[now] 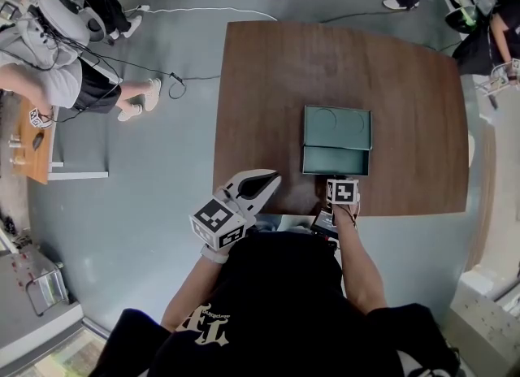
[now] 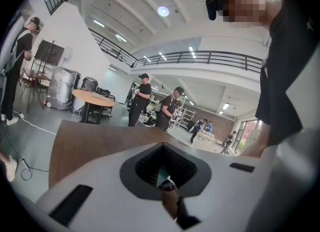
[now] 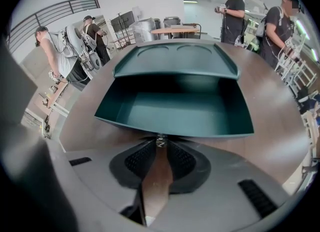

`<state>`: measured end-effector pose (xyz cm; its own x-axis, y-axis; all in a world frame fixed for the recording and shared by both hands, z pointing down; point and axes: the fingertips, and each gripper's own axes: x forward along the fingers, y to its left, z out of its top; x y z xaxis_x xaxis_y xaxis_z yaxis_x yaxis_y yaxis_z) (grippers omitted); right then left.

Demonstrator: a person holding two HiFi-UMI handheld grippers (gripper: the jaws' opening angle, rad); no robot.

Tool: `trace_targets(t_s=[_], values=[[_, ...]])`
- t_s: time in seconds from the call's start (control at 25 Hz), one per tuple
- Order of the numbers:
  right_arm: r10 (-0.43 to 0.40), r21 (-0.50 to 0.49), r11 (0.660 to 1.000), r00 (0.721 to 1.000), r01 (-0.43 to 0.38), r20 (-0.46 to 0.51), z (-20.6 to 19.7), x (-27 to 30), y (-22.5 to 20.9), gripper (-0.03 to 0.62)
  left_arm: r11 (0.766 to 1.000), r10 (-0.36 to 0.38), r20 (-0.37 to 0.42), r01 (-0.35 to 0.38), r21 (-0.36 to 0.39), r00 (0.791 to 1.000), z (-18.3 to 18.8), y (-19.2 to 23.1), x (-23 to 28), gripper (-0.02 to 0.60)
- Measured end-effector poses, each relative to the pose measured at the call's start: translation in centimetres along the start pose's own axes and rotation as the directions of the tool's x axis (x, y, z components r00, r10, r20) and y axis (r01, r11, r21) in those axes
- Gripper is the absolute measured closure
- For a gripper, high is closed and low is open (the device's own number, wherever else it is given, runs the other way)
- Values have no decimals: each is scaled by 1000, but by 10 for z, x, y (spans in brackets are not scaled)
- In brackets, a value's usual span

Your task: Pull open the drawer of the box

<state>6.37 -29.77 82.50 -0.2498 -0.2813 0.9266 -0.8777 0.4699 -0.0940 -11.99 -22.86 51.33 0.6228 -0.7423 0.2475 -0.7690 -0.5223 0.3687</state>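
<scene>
Dark teal box and matching drawer on a brown wood-grain worktop over grey floor. The pale grey left tool and right tool carry black-and-white square markers.

A brown wood-grain tabletop with rounded corners stands on a grey floor. A dark green box sits directly on it, right of the middle and close to the near edge. The box's flat top has two shallow round hollows. Its drawer is pulled out toward the near edge, just above the wood, and its green inside holds nothing.
</scene>
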Motion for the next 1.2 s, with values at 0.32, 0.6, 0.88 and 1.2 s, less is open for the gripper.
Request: trace_targets(t_s=[0.32,0.6,0.88,1.2], values=[[23,-1,1000,999,-23,-32,-27,-3,8,540,1000,0,-2,0,2,1000,-9,-10,-6,577],[33,-13,999,998,-34,-47,-31,-4,6,540,1000,-7,6,7,16,1000,-9,-20,-7,576],[69,-24,997,996,-71,-65,-32,-11,8,538,1000,-6,16,6,29,1000,-6,-30,-14,575],[78,29,996,997,-79,30,-30,-49,-17,520,999,-30,14,29,43,999,-11,-58,-13,576]])
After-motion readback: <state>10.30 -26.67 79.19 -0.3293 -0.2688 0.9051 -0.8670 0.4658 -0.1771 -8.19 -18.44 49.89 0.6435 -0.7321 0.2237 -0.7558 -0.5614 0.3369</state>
